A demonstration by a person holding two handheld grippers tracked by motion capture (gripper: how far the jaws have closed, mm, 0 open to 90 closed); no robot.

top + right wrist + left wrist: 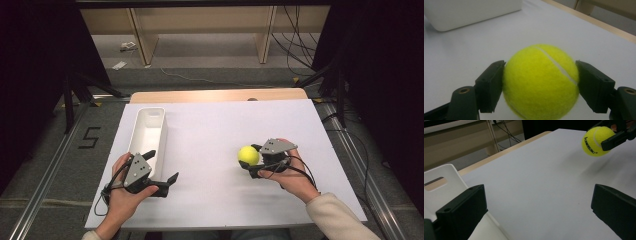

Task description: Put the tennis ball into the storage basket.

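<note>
A yellow tennis ball (pixel 248 155) is at the right middle of the white table (pixel 215 130). My right gripper (pixel 252 160) is shut on it, one black jaw on each side. In the right gripper view the ball (pixel 540 82) sits between both pads, pressed at its left and right. From the left gripper view the ball (pixel 596 141) appears at the top right, with one of the right gripper's fingers (pixel 612 141) against it and a faint shadow on the table below. My left gripper (pixel 161 166) is open and holds nothing, beside the near end of a white bin (pixel 148 131).
The long white bin (pixel 441 182) lies lengthwise along the table's left side, and its end wall (pixel 471 12) shows beyond the ball. A wooden strip (pixel 215 95) edges the far side of the table. Shelving and cables stand behind it.
</note>
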